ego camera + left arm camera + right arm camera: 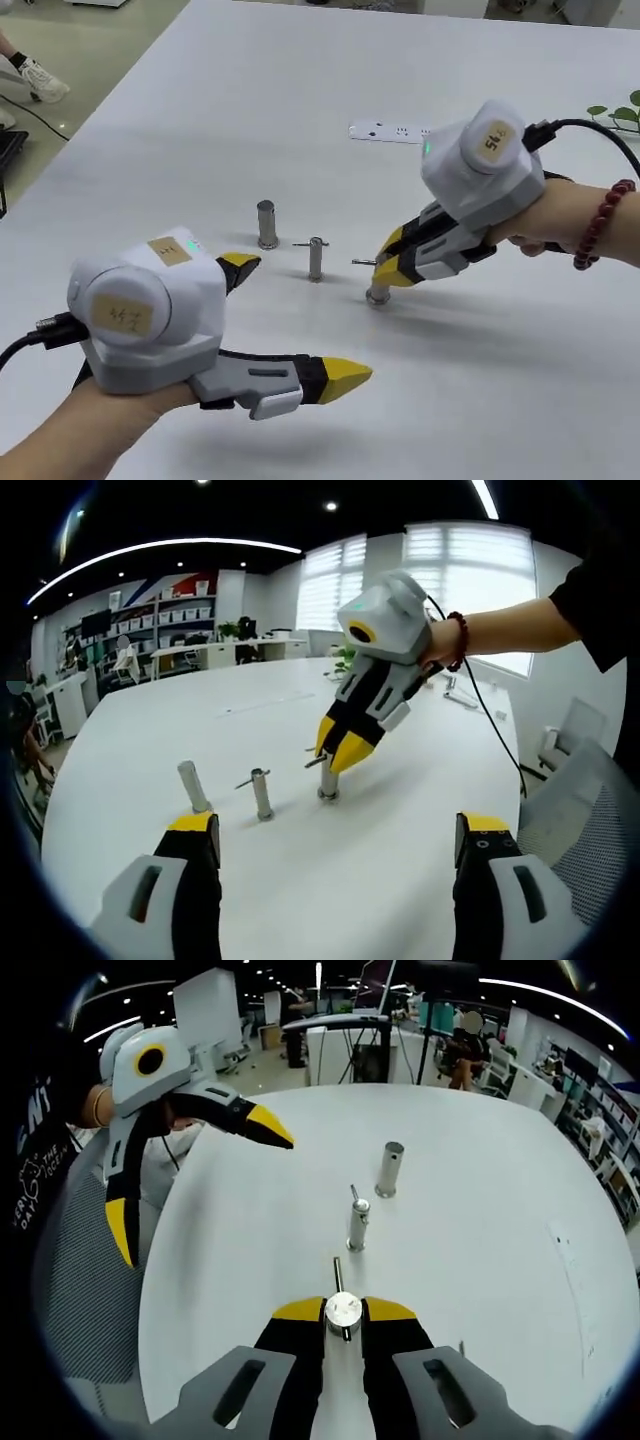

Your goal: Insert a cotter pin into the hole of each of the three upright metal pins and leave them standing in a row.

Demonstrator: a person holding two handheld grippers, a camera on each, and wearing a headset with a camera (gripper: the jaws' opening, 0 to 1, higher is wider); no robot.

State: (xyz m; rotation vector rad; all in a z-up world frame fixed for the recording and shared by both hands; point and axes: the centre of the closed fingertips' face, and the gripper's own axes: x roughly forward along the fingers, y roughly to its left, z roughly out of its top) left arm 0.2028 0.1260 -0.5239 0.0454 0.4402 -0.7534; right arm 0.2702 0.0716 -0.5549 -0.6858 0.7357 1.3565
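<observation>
Fingers of the right gripper (391, 271) pinch a cotter pin (362, 262) level at the third pin (378, 294), probably to thread its hole. On the table (300, 100), the middle pin (316, 258) is already fitted and the far pin (266, 223) is bare. The left gripper (305, 317) hovers with its fingers apart, empty.
</observation>
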